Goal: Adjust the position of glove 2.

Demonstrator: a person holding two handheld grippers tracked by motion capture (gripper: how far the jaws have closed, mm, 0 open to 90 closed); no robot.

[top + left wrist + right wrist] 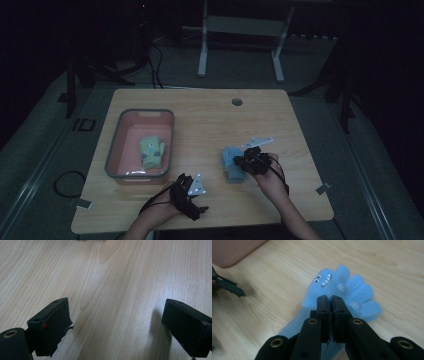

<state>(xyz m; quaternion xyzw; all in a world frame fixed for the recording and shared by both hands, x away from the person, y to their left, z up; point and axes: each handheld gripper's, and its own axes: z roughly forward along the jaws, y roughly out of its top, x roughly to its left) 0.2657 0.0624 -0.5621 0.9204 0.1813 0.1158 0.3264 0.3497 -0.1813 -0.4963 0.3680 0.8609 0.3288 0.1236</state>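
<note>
Right gripper (331, 300) pinching blue glove (352, 290) on table (210, 120), roughly 4 o'clock of centre, well apart from bin (116, 145) at 9 o'clock. Green glove (151, 151) already in bin; blue one judged left to carry over. Left gripper (115, 322) spread, holding nothing, resting at 6 o'clock.

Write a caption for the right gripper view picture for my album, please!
Right gripper shut on a fuzzy blue monster glove with googly eyes and zigzag teeth, on the wooden table.
</note>
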